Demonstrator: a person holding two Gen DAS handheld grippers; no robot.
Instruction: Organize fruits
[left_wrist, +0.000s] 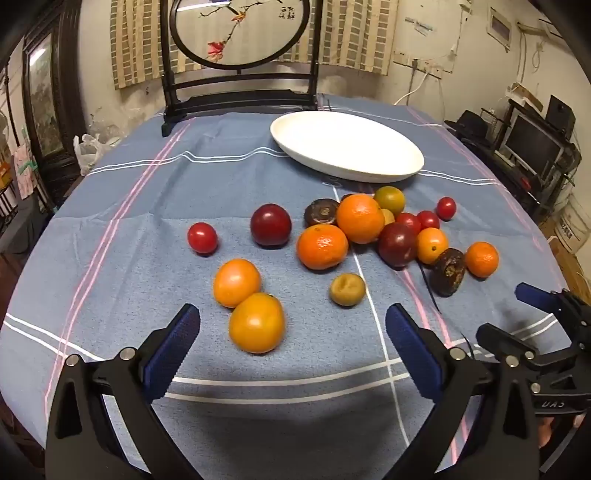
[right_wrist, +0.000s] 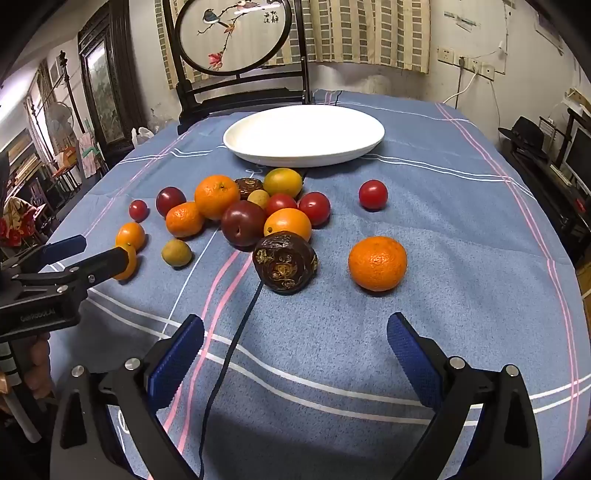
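**Both grippers poised wide over scattered fruit, plate still bare**

The table (right_wrist: 461, 229), under a blue striped cloth, carried everything. At its far side sat the white plate (right_wrist: 303, 134), with nothing on it; the fruits lay loose on the cloth just nearer than the plate, none yet gathered.

The left gripper (left_wrist: 291, 332) hung with its fingers spread wide and nothing between them, and the right gripper (right_wrist: 295, 343) likewise stood spread and empty. Both pointed down toward the near edge of the pile.

For the left, the nearest orange fruit (left_wrist: 256, 322) lay just ahead of the fingers, touching a second orange one (left_wrist: 236, 282) behind it; a clean grasp would probably mean straddling only the near one, so the neighbour was not nudged away. For the right, the lone tangerine (right_wrist: 377, 263) stood well apart and looked the easier pick; the wrinkled dark fruit (right_wrist: 285, 261) lay near the crowded cluster. Round fruit rolls, so closing gently and centred seemed wise.
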